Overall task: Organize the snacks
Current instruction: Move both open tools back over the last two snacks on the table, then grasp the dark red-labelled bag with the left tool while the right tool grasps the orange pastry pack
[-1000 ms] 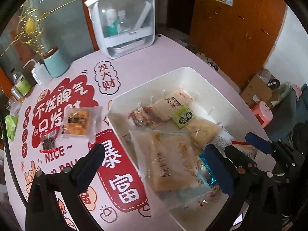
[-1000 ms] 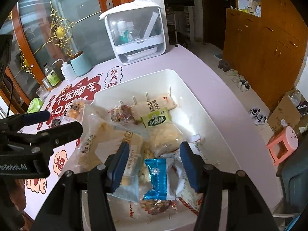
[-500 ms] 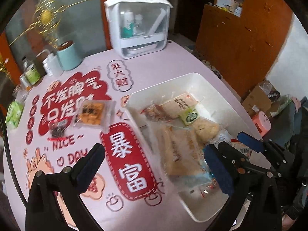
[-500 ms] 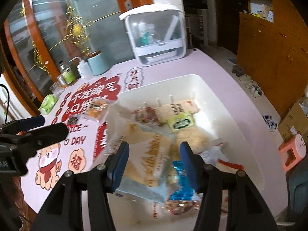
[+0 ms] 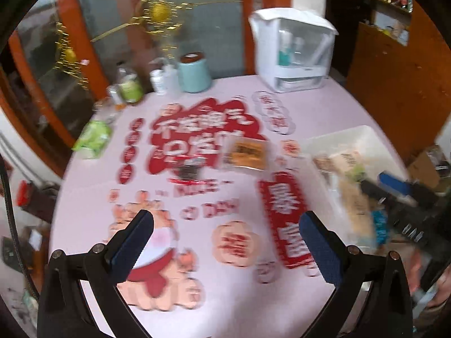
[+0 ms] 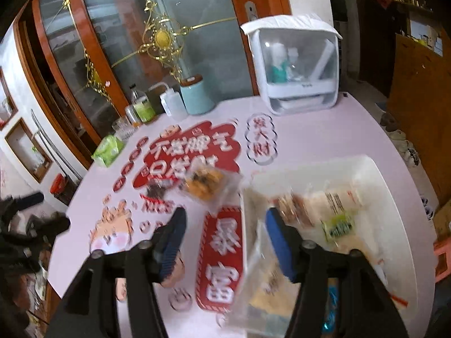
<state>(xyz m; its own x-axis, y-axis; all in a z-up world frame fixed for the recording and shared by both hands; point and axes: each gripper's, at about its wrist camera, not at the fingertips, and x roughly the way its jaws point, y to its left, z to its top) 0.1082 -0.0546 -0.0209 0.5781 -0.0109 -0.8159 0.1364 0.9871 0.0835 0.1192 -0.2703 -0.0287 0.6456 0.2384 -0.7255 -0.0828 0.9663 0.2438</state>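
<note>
Both claws, left claw (image 5: pixel 225 242) and right claw (image 6: pixel 224 239), are gaping wide and empty, hovering above the pink printed tabletop (image 6: pixel 310 135) beside the white plastic snack bin (image 6: pixel 377 174), likely positioning for sorting.

Table mat (image 6: pixel 310 138), blurred: seemingly "暴富", "NICE".

Pale pink counter (image 6: pixel 324 135) printed with red-and-white Chinese characters and peach cartoon figures. White bin (image 6: pixel 372 174). Orange snack in a clear packet (image 6: pixel 207 184). Teal cup (image 6: pixel 196 97). Tongs (image 5: pixel 225 235) black with blue pads (image 5: pixel 321 249).

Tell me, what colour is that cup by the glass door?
Pale teal cup, clearest in the right wrist view.
</note>
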